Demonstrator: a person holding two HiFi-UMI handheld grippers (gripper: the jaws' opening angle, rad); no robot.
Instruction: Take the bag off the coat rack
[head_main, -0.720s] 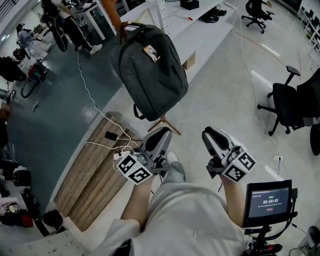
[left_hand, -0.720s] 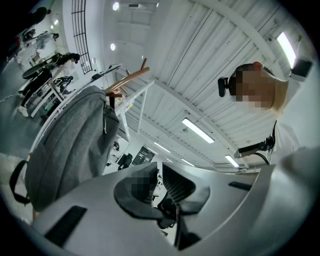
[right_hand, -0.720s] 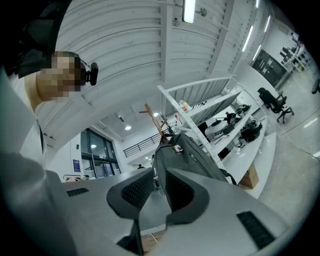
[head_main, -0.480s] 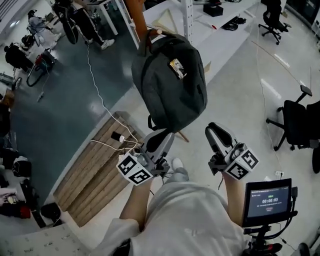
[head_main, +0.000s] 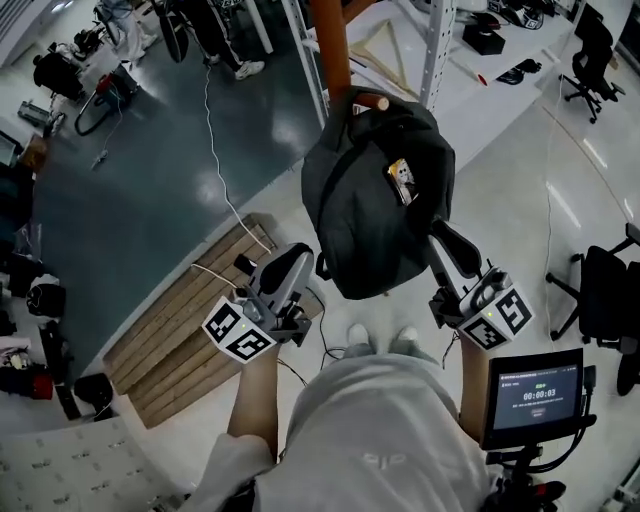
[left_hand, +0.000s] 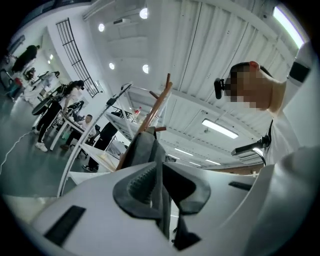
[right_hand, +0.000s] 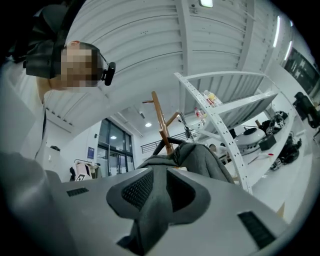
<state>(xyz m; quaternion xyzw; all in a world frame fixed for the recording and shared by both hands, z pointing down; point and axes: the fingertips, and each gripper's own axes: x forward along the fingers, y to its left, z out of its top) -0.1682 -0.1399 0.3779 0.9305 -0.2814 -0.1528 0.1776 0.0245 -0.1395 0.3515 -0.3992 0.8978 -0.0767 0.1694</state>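
Observation:
A dark grey backpack (head_main: 375, 210) hangs by its top loop from a peg (head_main: 376, 101) of the brown wooden coat rack (head_main: 331, 45). My left gripper (head_main: 298, 256) is at the bag's lower left edge. In the left gripper view its jaws (left_hand: 161, 170) are shut on a grey strap (left_hand: 161, 197) that runs up to the bag (left_hand: 144, 147). My right gripper (head_main: 441, 233) lies against the bag's lower right side. In the right gripper view it (right_hand: 159, 182) is shut on a fold of the bag's grey fabric (right_hand: 150, 220), with the rack (right_hand: 160, 120) behind.
A wooden slat board (head_main: 190, 325) lies on the floor at the left with a white cable (head_main: 213, 150) across it. A white shelf frame (head_main: 435, 40) stands behind the rack. An office chair (head_main: 605, 290) and a small screen on a stand (head_main: 532, 395) are at the right.
Both grippers were below the bag and now sit against its lower sides. The bag and the rack show nearer and more centred in the head view.

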